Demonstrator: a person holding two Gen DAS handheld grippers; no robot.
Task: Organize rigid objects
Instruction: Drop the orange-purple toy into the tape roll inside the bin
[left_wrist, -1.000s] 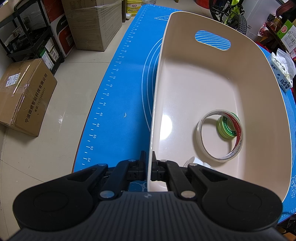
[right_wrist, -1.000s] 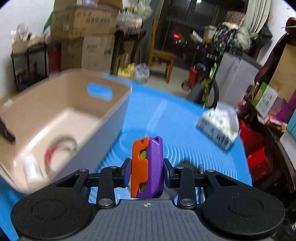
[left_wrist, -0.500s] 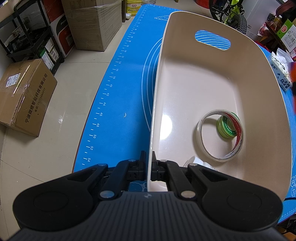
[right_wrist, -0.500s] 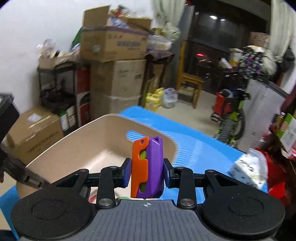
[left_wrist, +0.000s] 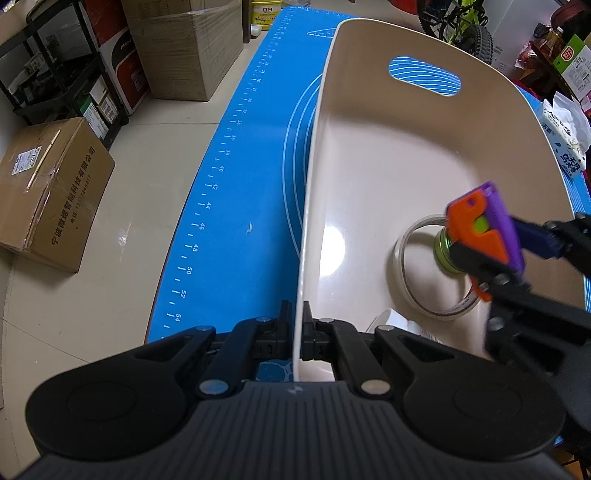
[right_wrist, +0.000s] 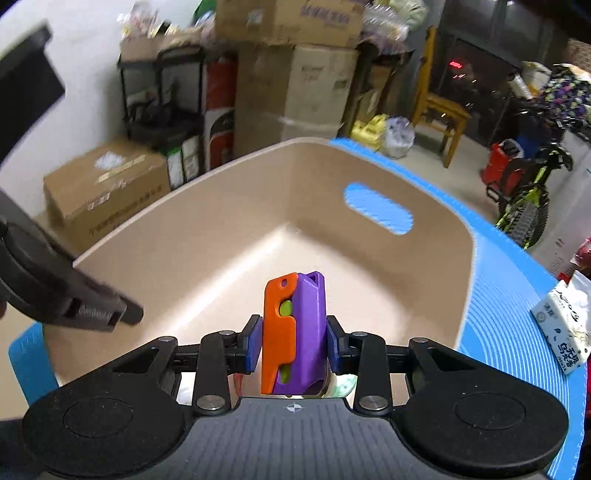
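A beige plastic basket (left_wrist: 369, 155) with a handle slot stands on the blue mat (left_wrist: 251, 192). My left gripper (left_wrist: 298, 332) is shut on the basket's near rim. My right gripper (right_wrist: 294, 341) is shut on an orange and purple toy (right_wrist: 293, 332) and holds it above the inside of the basket (right_wrist: 229, 229). In the left wrist view the toy (left_wrist: 484, 229) hangs over a clear tape roll (left_wrist: 417, 280) and a green tape roll (left_wrist: 443, 251) on the basket floor. A white item (left_wrist: 399, 321) lies at the basket's near end, partly hidden.
A tissue pack (right_wrist: 563, 325) lies on the mat to the right of the basket. Cardboard boxes (left_wrist: 48, 192) and a black shelf (left_wrist: 62, 70) stand on the floor to the left. A bicycle (right_wrist: 528, 192) and a wooden chair (right_wrist: 439, 107) are behind the table.
My right gripper has carried the toy leftward from over the mat to above the inside of the basket. It now shows in the left wrist view. The left gripper has not moved.
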